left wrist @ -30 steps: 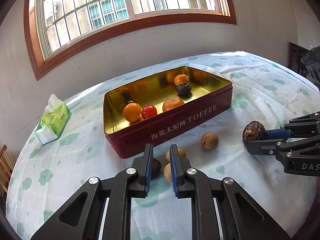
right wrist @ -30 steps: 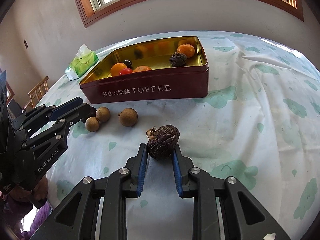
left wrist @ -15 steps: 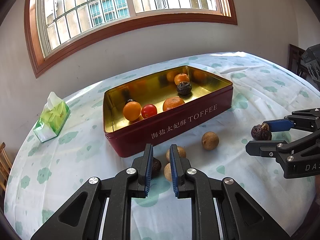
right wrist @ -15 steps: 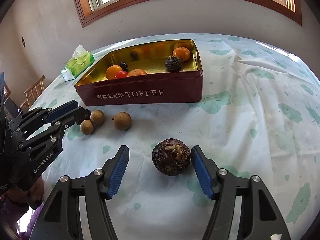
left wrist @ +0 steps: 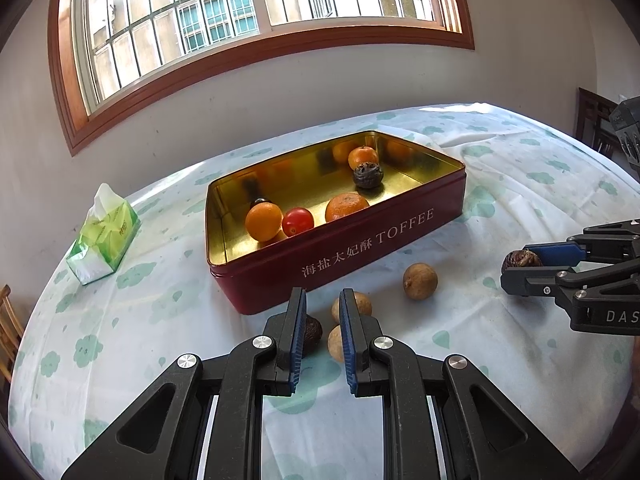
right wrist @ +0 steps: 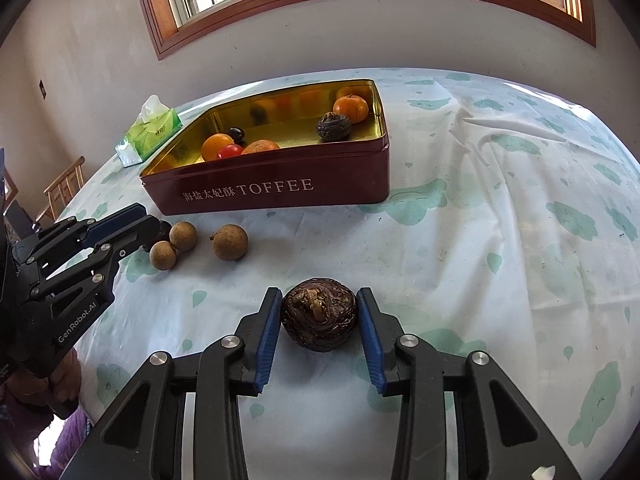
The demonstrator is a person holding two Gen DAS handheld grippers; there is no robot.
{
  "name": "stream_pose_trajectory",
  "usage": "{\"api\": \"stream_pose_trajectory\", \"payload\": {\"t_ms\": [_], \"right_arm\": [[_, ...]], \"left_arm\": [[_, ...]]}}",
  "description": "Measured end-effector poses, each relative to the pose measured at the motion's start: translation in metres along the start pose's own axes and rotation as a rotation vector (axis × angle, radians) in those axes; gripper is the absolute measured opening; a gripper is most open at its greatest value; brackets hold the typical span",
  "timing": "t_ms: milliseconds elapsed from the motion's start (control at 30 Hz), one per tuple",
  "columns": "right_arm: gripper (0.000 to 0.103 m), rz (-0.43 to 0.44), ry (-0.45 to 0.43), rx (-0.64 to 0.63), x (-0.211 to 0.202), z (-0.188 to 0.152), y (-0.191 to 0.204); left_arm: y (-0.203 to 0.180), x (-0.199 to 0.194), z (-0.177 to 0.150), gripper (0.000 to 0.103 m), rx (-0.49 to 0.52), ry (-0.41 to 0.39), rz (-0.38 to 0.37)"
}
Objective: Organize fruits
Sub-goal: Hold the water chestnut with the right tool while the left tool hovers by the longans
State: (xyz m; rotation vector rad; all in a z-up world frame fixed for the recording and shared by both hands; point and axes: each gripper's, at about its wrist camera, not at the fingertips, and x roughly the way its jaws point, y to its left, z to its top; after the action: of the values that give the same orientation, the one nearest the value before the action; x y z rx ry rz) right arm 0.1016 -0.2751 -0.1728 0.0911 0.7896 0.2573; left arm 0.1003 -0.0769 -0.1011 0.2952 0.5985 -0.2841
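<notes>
Flanking dark fruit (right wrist: 319, 314), right gripper (right wrist: 319, 334) parted.

Left gripper (left wrist: 322, 328): black plastic linkage with triangular cut-outs; blue ribbed pads on the fingers (left wrist: 298, 334); silver round screws at the pivots; white "GenRobot.AI" on its side in the right view. Right gripper (right wrist: 319, 330): same build; white "DAS" on its side. Bare hand (right wrist: 48, 384) under the left one; purple sleeve (right wrist: 60, 444).
</notes>
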Motion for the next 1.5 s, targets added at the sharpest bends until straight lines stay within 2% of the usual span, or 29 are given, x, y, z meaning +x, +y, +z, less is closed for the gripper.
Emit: {"api": "stream_pose_trajectory", "payload": {"t_ms": [300, 500, 833, 1500], "right_arm": [[0.035, 0.085, -0.041, 0.037, -0.020, 0.003, 0.005], [0.035, 0.097, -0.066, 0.027, -0.029, 0.010, 0.011], [0.035, 0.133, -0.105, 0.030, -0.038, 0.029, 0.018], [0.035, 0.151, -0.125, 0.029, -0.040, 0.045, 0.020]], "left_arm": [[0.001, -0.002, -0.001, 0.018, -0.010, -0.012, 0.008], [0.001, -0.004, 0.002, 0.018, -0.021, -0.004, 0.010], [-0.004, -0.027, 0.028, 0.018, -0.001, -0.074, 0.038], [0.016, -0.024, 0.046, 0.018, -0.080, -0.058, 0.075]]}}
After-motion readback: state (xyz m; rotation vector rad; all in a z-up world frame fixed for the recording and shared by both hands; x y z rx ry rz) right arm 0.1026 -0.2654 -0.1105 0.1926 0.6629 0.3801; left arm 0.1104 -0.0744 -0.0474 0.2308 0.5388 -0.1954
